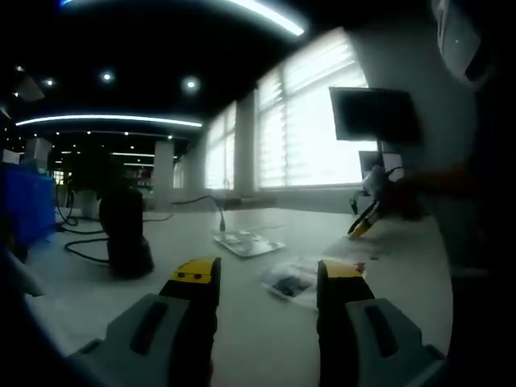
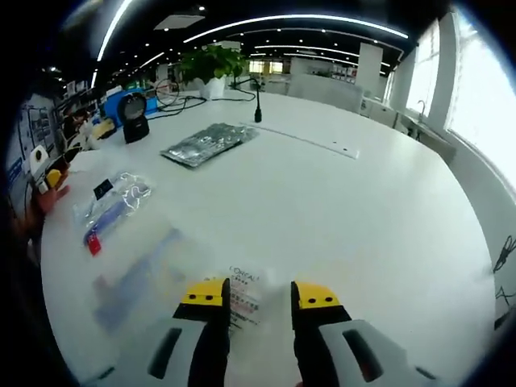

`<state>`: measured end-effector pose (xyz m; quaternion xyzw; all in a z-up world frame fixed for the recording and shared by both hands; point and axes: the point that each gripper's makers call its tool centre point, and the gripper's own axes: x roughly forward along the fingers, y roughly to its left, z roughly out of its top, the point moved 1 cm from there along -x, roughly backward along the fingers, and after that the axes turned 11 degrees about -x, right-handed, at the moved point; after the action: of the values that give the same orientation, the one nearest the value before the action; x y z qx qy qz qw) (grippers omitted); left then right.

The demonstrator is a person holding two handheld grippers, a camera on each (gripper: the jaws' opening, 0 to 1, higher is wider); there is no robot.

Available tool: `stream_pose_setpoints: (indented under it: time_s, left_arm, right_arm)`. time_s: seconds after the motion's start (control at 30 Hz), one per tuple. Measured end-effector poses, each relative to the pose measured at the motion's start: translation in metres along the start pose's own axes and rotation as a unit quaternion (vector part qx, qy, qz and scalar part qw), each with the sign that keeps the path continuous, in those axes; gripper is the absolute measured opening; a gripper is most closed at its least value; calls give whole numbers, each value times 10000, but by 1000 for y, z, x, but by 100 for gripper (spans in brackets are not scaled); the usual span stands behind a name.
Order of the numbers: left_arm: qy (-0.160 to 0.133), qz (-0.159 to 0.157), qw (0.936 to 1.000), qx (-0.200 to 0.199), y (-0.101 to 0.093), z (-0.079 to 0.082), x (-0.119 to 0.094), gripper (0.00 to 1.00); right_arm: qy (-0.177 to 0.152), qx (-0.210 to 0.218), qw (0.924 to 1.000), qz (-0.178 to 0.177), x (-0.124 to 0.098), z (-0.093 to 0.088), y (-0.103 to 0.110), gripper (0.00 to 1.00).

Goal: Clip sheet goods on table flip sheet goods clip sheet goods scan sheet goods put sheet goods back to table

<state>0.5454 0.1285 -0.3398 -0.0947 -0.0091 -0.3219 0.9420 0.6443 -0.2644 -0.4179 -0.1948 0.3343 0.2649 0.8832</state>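
In the right gripper view a small white sachet with printed text lies on the white table, between the tips of my right gripper. Its jaws stand a little apart, so it is open. A clear packet with blue and red contents lies to the left, and a silvery packet farther off. My left gripper is open above the table, with a clear packet just beyond its right jaw. Another flat packet lies farther ahead. The right gripper shows low at the right.
A black scanner on a stand stands at the left with cables; it appears again at the back of the table. A gooseneck microphone and a plant stand behind. A dark monitor is by the window. A blue box is far left.
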Motion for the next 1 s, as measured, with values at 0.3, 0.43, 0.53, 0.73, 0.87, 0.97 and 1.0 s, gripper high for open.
stream_pose_setpoints:
  time_s: [0.3,0.43,0.53,0.73,0.87,0.97,1.0]
  left_arm:
    - [6,-18,10000,10,-1,0,0,40]
    - [2,-15,10000,17,-1,0,0,40]
    - [3,-16,10000,29,-1,0,0,40]
    - [10,-28,10000,35,-2,0,0,40]
    - [16,-17,10000,49,-2,0,0,40]
    - [19,-13,10000,56,-2,-1,0,40]
    - [19,-13,10000,56,-2,-1,0,40]
  right_arm:
    - [196,196,9996,40,1,0,1,22]
    - [269,178,9995,55,1,0,3,20]
    - [285,183,9994,66,1,0,5,19]
    - [293,164,9994,87,2,1,10,11]
    - [284,188,9994,81,2,1,10,8]
    - [272,173,9994,99,2,2,10,5]
    - [270,168,9994,105,2,2,10,4]
